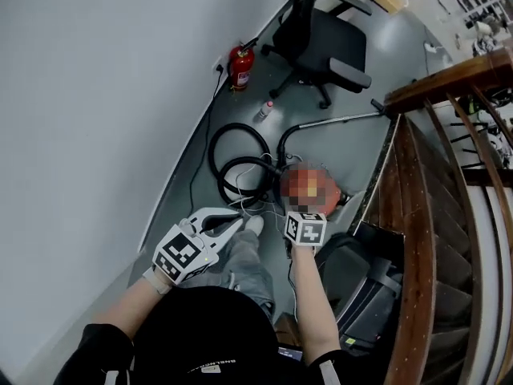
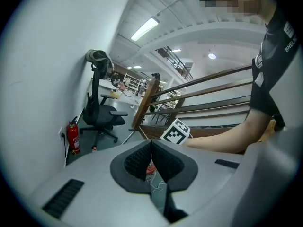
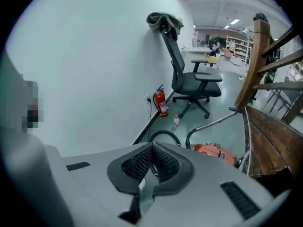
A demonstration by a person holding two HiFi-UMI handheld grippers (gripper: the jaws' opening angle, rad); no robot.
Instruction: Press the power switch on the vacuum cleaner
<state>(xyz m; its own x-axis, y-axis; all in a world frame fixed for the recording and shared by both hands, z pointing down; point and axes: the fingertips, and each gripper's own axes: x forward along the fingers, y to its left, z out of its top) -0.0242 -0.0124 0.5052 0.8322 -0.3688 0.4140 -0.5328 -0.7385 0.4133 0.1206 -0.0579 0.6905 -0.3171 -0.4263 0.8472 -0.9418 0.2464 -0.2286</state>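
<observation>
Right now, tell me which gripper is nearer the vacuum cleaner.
Right. The right gripper hangs short of the vacuum cleaner; the left gripper sits farther off, to its left.

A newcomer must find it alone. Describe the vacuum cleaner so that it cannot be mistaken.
Start at the wooden staircase. On the grey floor beside its base, nearer than the black office chair, lies the vacuum cleaner. It is a low orange-red canister with a black hose looped beside it, whereas the other red thing, the fire extinguisher, stands upright against the wall.

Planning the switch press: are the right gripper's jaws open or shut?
Shut. The right gripper shows its dark ribbed jaws meeting at the tips, nothing between them.
</observation>
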